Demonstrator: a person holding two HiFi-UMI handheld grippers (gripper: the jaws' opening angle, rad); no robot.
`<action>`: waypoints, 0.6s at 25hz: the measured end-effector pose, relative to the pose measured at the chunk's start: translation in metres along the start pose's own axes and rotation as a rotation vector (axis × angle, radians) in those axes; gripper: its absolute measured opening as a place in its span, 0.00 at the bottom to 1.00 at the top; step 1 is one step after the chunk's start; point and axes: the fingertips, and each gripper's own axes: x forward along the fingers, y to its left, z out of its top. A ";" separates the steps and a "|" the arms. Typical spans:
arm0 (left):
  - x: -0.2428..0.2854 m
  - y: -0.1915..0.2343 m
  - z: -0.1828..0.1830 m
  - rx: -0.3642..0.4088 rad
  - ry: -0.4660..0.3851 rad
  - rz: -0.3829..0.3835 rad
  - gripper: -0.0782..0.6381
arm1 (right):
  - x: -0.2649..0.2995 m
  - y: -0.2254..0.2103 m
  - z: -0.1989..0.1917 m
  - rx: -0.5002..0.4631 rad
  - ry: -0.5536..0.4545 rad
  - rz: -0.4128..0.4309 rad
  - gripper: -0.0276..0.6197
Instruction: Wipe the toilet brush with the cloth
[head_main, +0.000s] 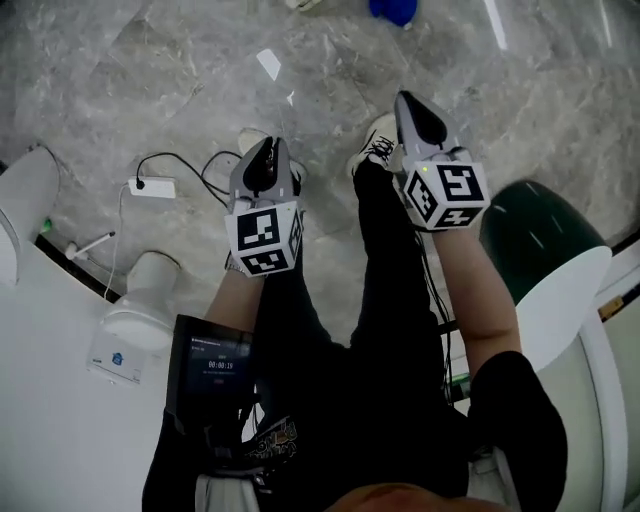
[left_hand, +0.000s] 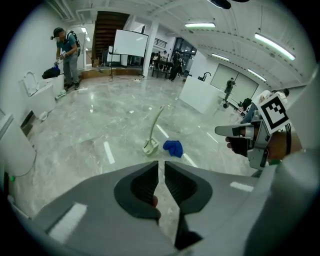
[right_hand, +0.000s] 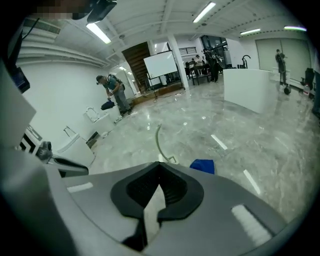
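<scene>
Grey marble floor fills a large bright hall, with white toilets standing along the wall on the left of both jaws. A whiteboard and a person are far behind.

Both grippers are held high over the floor, in front of the wearer's black trousers. The left gripper has its jaws a little apart, with only a narrow slit between the pads, and nothing stands in this slit. The right gripper has its jaws closed together at the tips, and they hold nothing.

The toilet brush lies on the floor well beyond the tips of the left jaws, almost in line with the slit, and its long pale handle points away from them. The blue cloth lies on the floor just beside the brush head, on its right. From the right jaws, the brush is also straight ahead and far off, its head partly hidden behind the jaw tips, and the cloth is ahead and to the right. Neither gripper touches the brush or the cloth.
</scene>
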 end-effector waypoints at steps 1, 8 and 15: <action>-0.020 -0.005 0.007 0.014 0.000 -0.002 0.18 | -0.017 0.010 0.012 0.009 -0.005 0.007 0.05; -0.175 -0.082 0.111 0.045 -0.054 -0.041 0.16 | -0.177 0.078 0.132 -0.005 -0.050 0.004 0.05; -0.274 -0.101 0.293 -0.004 -0.425 0.037 0.15 | -0.258 0.110 0.294 -0.087 -0.294 0.002 0.05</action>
